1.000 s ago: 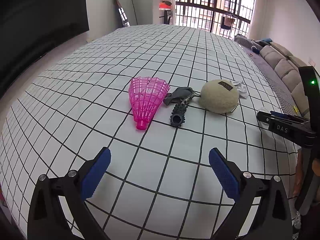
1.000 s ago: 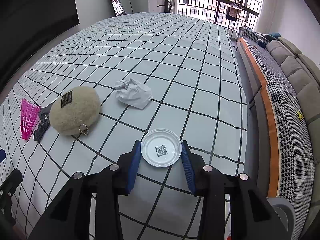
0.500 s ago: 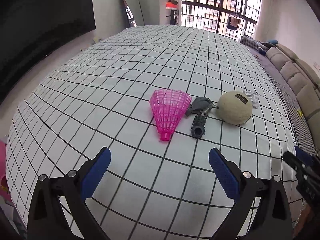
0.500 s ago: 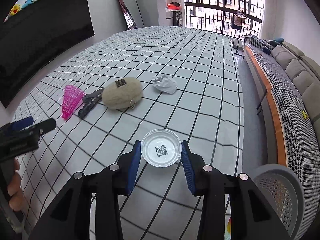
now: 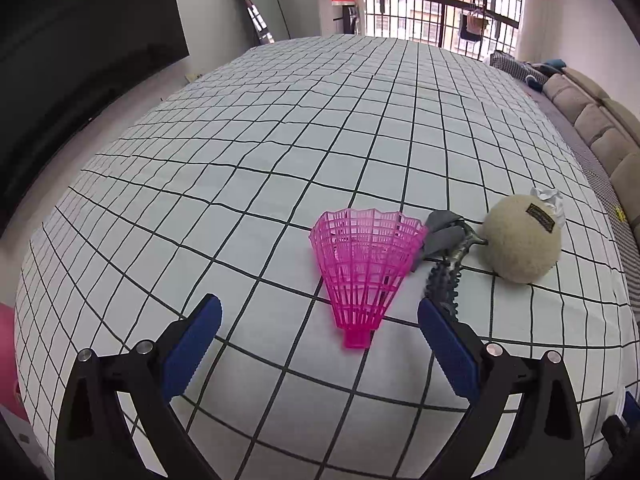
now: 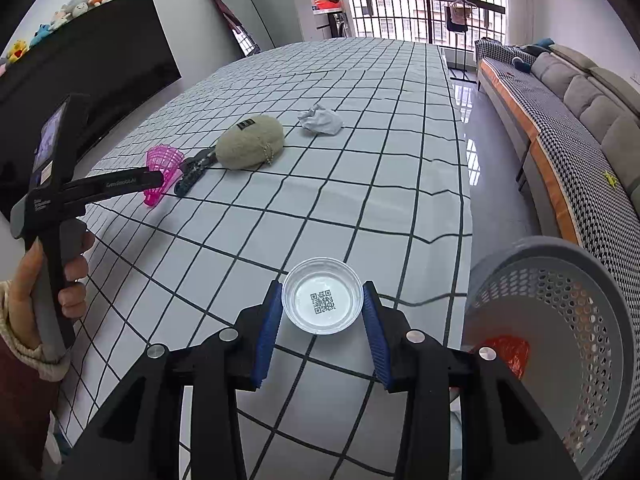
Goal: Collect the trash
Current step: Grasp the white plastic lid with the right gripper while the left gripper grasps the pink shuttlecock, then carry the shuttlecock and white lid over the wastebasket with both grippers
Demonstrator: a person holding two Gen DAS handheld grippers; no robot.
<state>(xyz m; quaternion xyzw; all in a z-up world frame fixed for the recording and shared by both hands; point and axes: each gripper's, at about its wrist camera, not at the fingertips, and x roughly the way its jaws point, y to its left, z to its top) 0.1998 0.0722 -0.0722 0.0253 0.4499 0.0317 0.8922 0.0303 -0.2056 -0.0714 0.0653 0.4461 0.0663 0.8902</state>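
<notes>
Right fingers [image 6: 271, 328] clamp the clear plastic cup [image 6: 322, 301], grey basket [image 6: 560, 344] at 3 o'clock; left gripper [image 5: 320, 344] fingers spread apart near the pink shuttlecock [image 5: 362, 266].

right gripper [image 6: 322, 314] carried plastic cup [image 6: 322, 300] off table toward basket [image 6: 560, 320], left gripper [image 5: 320, 330] nearer shuttlecock [image 5: 362, 266]

Clear, glossy plastic on the small cup [image 6: 322, 301], thin-walled, with a printed code label on its base. Ribbed blue rubbery pads [image 6: 267, 330] press its sides, on matt black plastic arms with shiny metal screws. Lower right, the grey basket [image 6: 568, 292] is perforated matt plastic. The table cover [image 5: 280, 128] looks like smooth white cloth with black grid lines, faintly wrinkled. Centre of the left view: a pink shuttlecock [image 5: 362, 264] in glossy plastic mesh, beside a fuzzy beige pouch [image 5: 520, 240]. Upper middle, crumpled white paper [image 6: 320, 120].
</notes>
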